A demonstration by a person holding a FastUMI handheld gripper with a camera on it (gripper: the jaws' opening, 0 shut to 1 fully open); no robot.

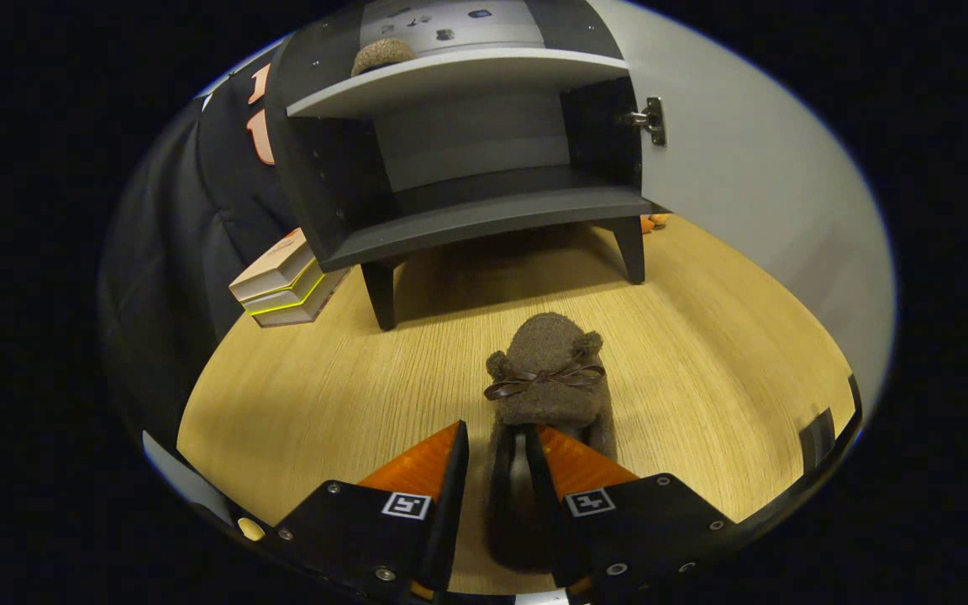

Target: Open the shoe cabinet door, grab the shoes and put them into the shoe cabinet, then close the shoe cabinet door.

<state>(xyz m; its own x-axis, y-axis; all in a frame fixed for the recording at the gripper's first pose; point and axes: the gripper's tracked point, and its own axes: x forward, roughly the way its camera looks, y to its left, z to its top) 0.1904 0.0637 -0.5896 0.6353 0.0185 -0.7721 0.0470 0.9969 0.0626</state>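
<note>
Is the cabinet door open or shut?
Open. The door is swung out to the side on its hinge, so both shelves of the cabinet are exposed. The gripper straddles a slipper.

Fuzzy wool slipper (548, 374), matt wood-grain floor (324, 395)

light: dim booth, warm glow on the wooden floor (702, 353) | shadow: dark patch under the cabinet (484, 210); its inside is murky | glare: pale sheen on the open door (744, 168) | distortion: strong fisheye bend, shelves bow | focus: slipper (547, 370) sharp; tool (497, 441) fingers soft, straddling its heel
</note>
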